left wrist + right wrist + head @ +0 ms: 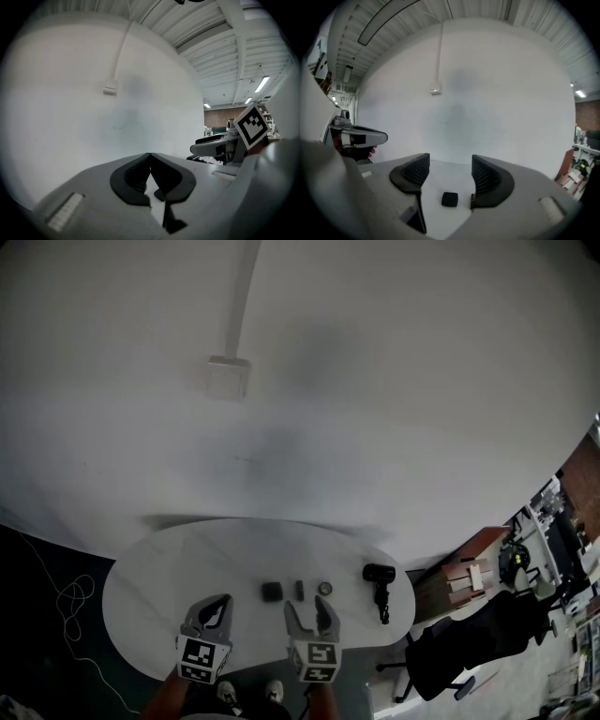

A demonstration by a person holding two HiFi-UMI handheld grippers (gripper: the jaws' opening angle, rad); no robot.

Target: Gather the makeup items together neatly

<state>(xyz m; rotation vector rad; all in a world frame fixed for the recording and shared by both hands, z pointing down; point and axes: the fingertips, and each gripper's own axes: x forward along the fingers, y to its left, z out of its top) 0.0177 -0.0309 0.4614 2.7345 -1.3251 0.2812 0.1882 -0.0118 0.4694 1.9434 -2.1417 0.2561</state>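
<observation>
Fingers of the left gripper [150, 155] are closed on nothing; those of the right gripper [450, 165] stand apart, empty, sighting the dark compact [449, 199]. It, the stick [299, 589] and the round pot [324, 589] lie in a short, gapped row on the worktop [150, 587]; both grippers hover clear, likely surveying it.

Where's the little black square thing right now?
In the head view the black square thing lies on the white table, leftmost in the row of small items, just ahead of the right gripper.
</observation>
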